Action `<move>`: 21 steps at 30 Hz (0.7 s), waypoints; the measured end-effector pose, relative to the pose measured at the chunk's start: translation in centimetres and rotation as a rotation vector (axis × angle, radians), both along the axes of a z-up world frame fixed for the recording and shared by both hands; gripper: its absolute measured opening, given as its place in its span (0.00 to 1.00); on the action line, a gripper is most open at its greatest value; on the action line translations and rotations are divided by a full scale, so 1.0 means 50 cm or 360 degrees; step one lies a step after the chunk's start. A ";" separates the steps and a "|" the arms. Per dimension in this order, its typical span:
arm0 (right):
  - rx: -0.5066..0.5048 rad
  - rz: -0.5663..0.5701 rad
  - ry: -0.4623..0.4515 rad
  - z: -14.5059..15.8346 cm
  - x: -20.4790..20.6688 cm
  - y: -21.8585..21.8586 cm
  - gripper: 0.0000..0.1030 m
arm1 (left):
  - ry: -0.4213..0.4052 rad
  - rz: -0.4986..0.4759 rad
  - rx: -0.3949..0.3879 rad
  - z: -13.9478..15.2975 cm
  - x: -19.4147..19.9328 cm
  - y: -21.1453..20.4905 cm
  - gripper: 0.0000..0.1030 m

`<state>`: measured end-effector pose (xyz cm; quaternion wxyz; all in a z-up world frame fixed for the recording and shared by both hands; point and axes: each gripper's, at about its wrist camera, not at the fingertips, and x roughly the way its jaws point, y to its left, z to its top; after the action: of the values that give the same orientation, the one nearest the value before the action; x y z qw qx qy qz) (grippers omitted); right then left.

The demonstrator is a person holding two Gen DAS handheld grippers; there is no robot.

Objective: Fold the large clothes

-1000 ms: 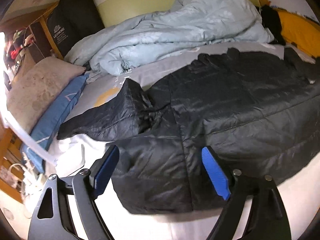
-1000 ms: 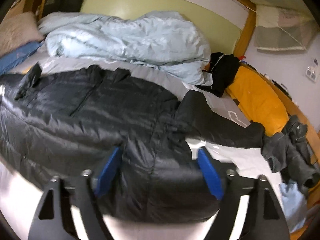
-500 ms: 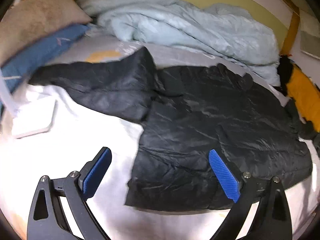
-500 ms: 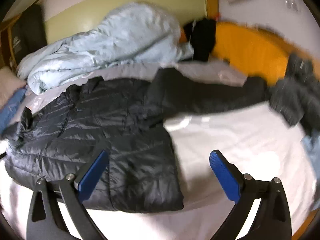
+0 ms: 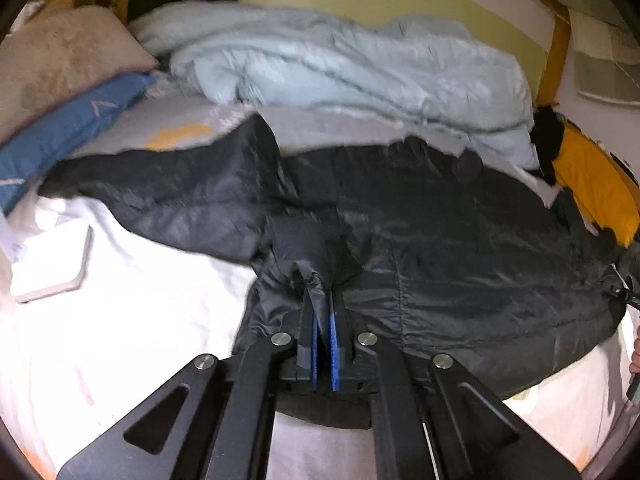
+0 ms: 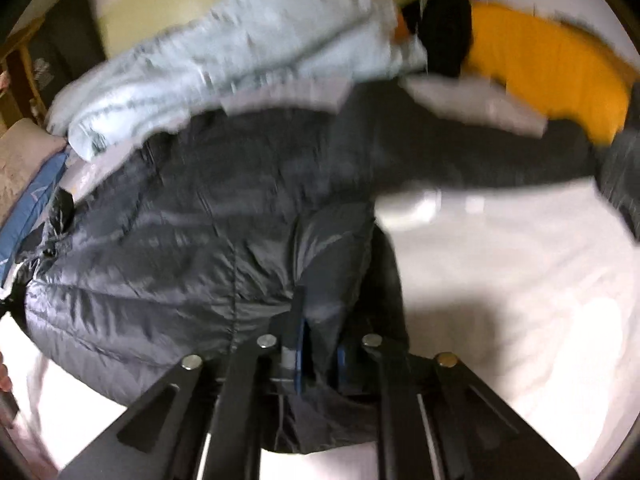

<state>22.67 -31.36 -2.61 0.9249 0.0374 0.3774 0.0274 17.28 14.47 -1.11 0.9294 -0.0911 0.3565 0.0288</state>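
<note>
jacket hem | left gripper, right gripper jaws just closed, pinching it

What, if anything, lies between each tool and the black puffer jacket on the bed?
Nothing visible does. The left tool has just closed on a pinch of the black puffer jacket at its hem, and the right tool has just closed on the hem's other corner.

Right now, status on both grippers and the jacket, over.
Left gripper and right gripper just closed, both pinching hem of black jacket. Jacket spread flat on bed, sleeves out. Blue duvet bunched behind it.
</note>
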 end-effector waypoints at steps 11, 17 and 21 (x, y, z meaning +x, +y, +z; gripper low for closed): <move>-0.0140 -0.0199 0.0068 -0.044 0.043 -0.003 0.26 | 0.0167 0.0051 0.0218 -0.054 0.029 -0.016 0.15; -0.0020 -0.0202 0.0020 -0.020 0.018 -0.018 0.33 | 0.0036 0.0177 0.0253 -0.017 -0.004 -0.008 0.50; -0.0020 -0.0150 -0.0116 0.011 -0.016 0.005 0.33 | -0.0087 0.0111 0.0235 0.013 -0.034 -0.024 0.66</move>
<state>21.85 -31.10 -2.06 0.9385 0.0483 0.3415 -0.0171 15.56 13.25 -0.47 0.9414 -0.0354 0.3244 0.0849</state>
